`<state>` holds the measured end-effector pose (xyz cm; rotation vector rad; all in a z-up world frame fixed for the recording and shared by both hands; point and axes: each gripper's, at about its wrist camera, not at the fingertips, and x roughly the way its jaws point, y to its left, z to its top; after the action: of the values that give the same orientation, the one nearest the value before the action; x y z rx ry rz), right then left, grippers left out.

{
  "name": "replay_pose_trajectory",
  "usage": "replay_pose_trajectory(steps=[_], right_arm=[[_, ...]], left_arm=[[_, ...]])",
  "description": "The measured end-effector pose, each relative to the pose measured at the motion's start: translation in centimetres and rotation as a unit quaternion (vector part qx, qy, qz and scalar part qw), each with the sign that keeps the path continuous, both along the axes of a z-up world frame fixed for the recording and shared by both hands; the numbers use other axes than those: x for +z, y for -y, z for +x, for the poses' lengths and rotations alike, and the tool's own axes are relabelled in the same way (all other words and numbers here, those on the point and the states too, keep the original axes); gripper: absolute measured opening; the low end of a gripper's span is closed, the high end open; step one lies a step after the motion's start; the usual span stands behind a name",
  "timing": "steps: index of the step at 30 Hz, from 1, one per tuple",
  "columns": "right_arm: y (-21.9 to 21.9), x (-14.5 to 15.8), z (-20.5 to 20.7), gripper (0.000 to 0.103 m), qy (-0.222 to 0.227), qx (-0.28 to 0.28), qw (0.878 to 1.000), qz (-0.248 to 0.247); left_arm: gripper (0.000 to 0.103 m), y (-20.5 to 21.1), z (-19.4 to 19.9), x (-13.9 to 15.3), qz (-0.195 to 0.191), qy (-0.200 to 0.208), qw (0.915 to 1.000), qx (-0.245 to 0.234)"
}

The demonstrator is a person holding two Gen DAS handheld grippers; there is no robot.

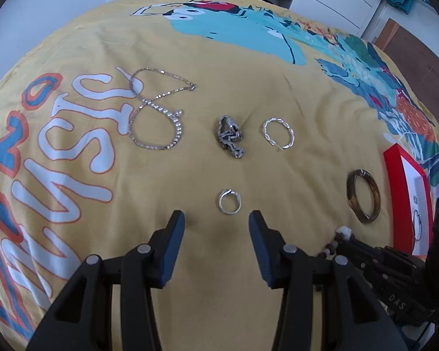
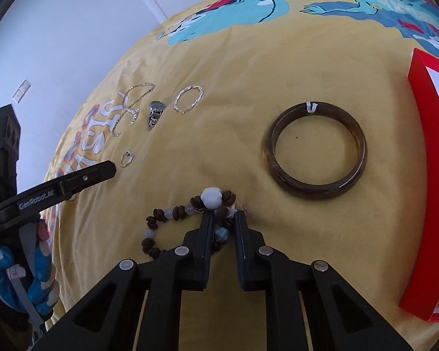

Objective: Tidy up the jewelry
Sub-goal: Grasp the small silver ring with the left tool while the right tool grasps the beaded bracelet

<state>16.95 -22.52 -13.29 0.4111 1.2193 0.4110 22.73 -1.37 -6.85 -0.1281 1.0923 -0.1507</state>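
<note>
Left wrist view first: the left gripper (image 1: 216,222) hangs over the yellow bedspread (image 1: 278,93), jaws well apart, nothing between the pads. Just beyond the tips lies a small silver ring (image 1: 229,201), lined up with the gap but not touched. Further up sit the wristwatch (image 1: 230,137) in a crumpled heap, a twisted silver hoop (image 1: 278,136) beside it on the right, and the looped chain necklace (image 1: 156,111) to the left, across the white lettering. Off to the right, the brown bangle (image 1: 363,196) lies flat near the red box (image 1: 401,193), which holds a couple of small silver pieces.

Over to the right wrist view: the right gripper (image 2: 224,219) is down on the beaded bracelet (image 2: 187,219), jaws drawn close together with a bunch of beads pinched between them. The big white bead sits just past the tips, and the rest of the strand loops out to the left on the bedspread. The bangle lies just up and right, apart from the beads, with the red box at the right edge.
</note>
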Motion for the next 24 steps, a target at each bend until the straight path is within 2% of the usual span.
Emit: replay_pose_trajectory(steps=[10,17,20,24], right_arm=[[0.5,0.0,-0.5,0.014,0.006,0.008,1.000,0.009],[0.2,0.5,-1.0,0.014,0.012,0.015,1.000,0.004],[0.1,0.8,-1.4,0.014,0.013,0.018,1.000,0.000],[-0.1,1.3,-2.0,0.014,0.017,0.024,1.000,-0.005]], left_arm=[[0.042,1.4,1.3,-2.0,0.028,-0.010,0.9996,-0.005],[0.016,0.9,1.2,-2.0,0.025,-0.001,0.9997,-0.001],[0.008,0.4,1.0,-1.7,0.017,-0.002,0.9999,0.000],[0.004,0.1,0.2,-1.0,0.014,0.003,0.9999,-0.002]])
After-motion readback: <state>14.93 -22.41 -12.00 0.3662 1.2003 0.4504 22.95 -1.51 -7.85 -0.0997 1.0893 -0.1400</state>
